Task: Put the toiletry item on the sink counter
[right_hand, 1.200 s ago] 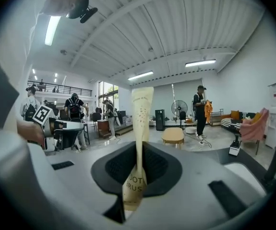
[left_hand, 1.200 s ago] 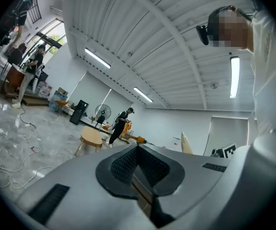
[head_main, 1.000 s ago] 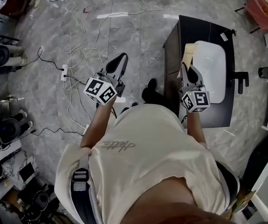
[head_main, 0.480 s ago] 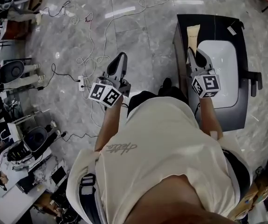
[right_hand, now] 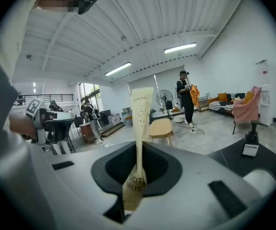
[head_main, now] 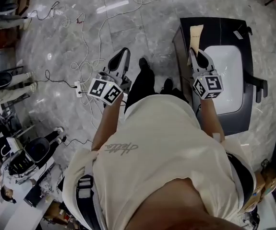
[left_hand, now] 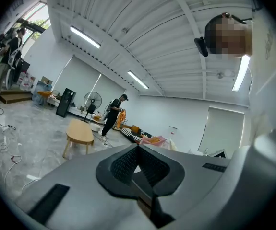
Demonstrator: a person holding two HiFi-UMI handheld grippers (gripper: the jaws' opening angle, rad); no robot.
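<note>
Packet (head_main: 196,34) placement; step in hand judged as the final approach to set-down, nothing released yet. Counter (head_main: 217,28): black top, upper right of the head view, most of its middle taken by a white basin (head_main: 231,80), so bare surface is limited to a strip along the frame-left edge and a wider band at the top. Right gripper (head_main: 195,52) hangs over that left strip beside the basin rim; jaws pinch the lower end of the packet, which stands up out of them, flat and cream, its top end over the dark band above the basin. In the right gripper view the packet is thin and slightly bowed, held by its bottom only. Left gripper (head_main: 120,57) is centre-left in the head view, over the floor and well apart from the counter, jaws pressed together with nothing between them; no role judged for it here. To do well: aim for the bare band at the top, not the basin; tip the gripper down so the packet lies flat, since it looks too thin to stand; bring its free end to the surface first, then spread the jaws. Risk: letting go near the rim could slide it into the basin or off the left edge.
</note>
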